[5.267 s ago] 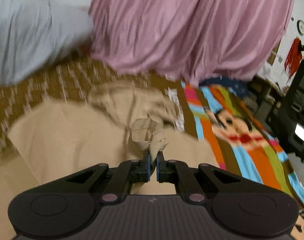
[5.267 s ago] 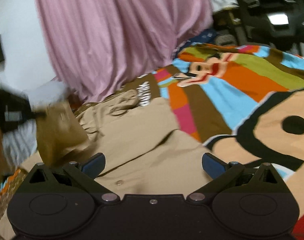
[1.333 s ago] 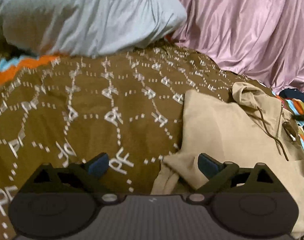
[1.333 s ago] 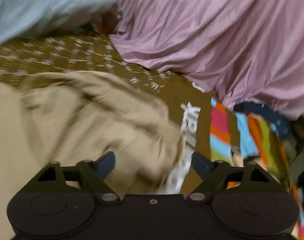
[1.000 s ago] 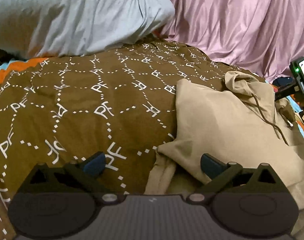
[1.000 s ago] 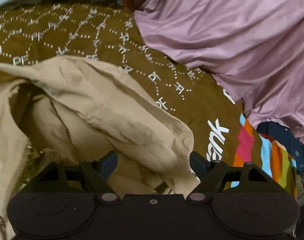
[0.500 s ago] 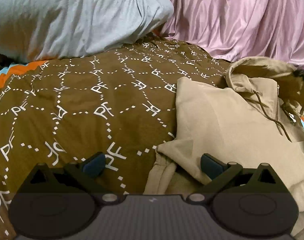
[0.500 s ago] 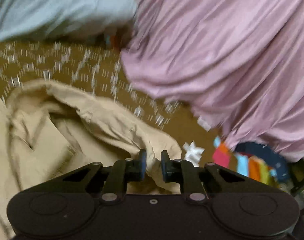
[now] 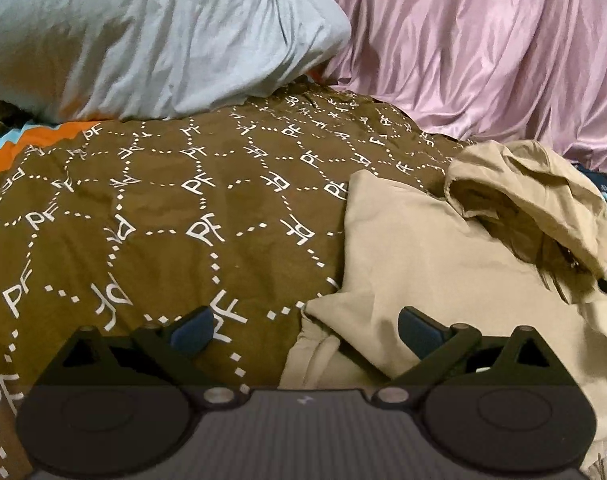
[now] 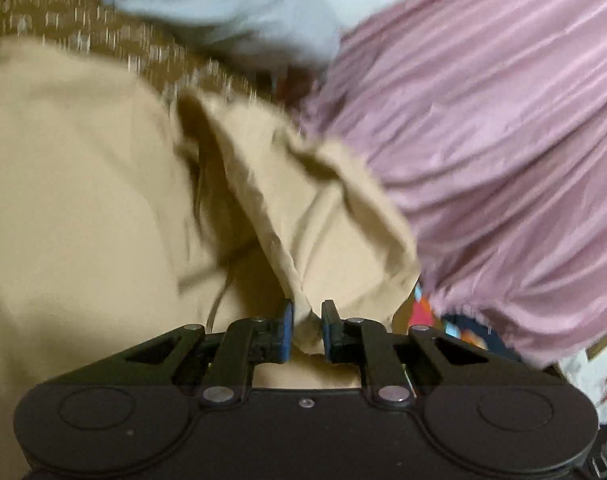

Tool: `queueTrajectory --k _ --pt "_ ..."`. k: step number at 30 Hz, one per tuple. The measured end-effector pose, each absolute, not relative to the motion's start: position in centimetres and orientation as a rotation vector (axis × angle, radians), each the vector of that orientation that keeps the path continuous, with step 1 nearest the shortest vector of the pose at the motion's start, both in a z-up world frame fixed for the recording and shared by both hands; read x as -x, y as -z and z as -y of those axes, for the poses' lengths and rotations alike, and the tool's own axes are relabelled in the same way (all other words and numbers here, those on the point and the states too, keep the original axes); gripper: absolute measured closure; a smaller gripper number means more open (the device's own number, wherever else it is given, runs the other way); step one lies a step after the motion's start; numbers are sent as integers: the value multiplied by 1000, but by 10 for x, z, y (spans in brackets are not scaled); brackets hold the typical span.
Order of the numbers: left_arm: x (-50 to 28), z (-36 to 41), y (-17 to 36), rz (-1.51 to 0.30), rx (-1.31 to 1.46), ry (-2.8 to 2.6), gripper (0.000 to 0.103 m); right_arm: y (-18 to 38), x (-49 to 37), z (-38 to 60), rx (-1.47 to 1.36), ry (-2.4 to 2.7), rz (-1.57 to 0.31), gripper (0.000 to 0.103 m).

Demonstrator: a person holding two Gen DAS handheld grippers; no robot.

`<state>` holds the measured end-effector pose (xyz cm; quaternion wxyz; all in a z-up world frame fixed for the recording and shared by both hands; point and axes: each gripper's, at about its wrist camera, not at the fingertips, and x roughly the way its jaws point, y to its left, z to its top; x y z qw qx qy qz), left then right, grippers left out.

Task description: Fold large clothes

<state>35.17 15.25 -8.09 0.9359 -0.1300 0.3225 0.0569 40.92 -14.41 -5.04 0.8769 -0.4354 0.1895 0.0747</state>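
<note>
Right tongs clamp hoodie hood; left tongs agape

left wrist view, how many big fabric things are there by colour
Tan: 1, the tan cotton hooded sweatshirt
Brown: 1, the brown bedspread with white dotted lettering
Pale blue: 1, the pale blue crumpled pillow
Pink: 1, the shiny pink draped cloth
Total: 4
</note>
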Motion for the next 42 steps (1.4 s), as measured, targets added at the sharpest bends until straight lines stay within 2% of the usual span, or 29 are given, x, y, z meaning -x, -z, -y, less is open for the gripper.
queueTrajectory --k 2,4,5,6,10,11,12,15,18,19,20,21,23,27,34,38,42 --pt "-352 -152 81 -659 257 -110 3 48 -411 152 843 -184 -448 81" --pt "-353 -152 82 -665 257 -104 3 29 -408 158 743 -232 -464 60" --pt "-354 -151 83 -669 257 -104 3 17 -405 160 688 -260 -457 39" --pt "-354 -151 84 -671 256 -105 3 2 -404 161 639 -284 -441 29" --pt "-355 -149 85 -674 250 -104 3 -42 -425 153 656 -295 -368 26" --pt "-355 -149 85 -674 247 -104 3 -46 -437 148 682 -294 -366 21" --pt "-354 -148 85 -675 243 -104 3 -47 -455 145 723 -299 -391 16" --pt "-356 -146 86 -679 231 -105 2 -36 -516 140 867 -310 -539 16" --pt "-358 -145 87 -682 224 -102 2 -37 -560 141 874 -304 -621 16" --pt "-358 -145 87 -682 223 -101 2 -38 -572 141 859 -294 -643 17" --pt "-358 -145 87 -680 223 -99 2 -39 -582 142 834 -283 -666 27" --pt "-358 -145 86 -678 225 -96 2 -39 -591 142 801 -289 -699 58" --pt "-356 -146 85 -657 238 -92 6 -39 -603 143 752 -274 -754 96" --pt "-346 -147 75 -572 287 -52 11 -48 -577 139 746 -226 -610 100" --pt "-324 -117 36 -424 323 265 18 -60 -460 126 888 -198 -252 100" --pt "-328 -74 33 -490 246 402 26 -55 -386 127 926 -240 -122 101" --pt "-342 -40 48 -582 196 388 31 -53 -322 136 915 -275 -45 101"
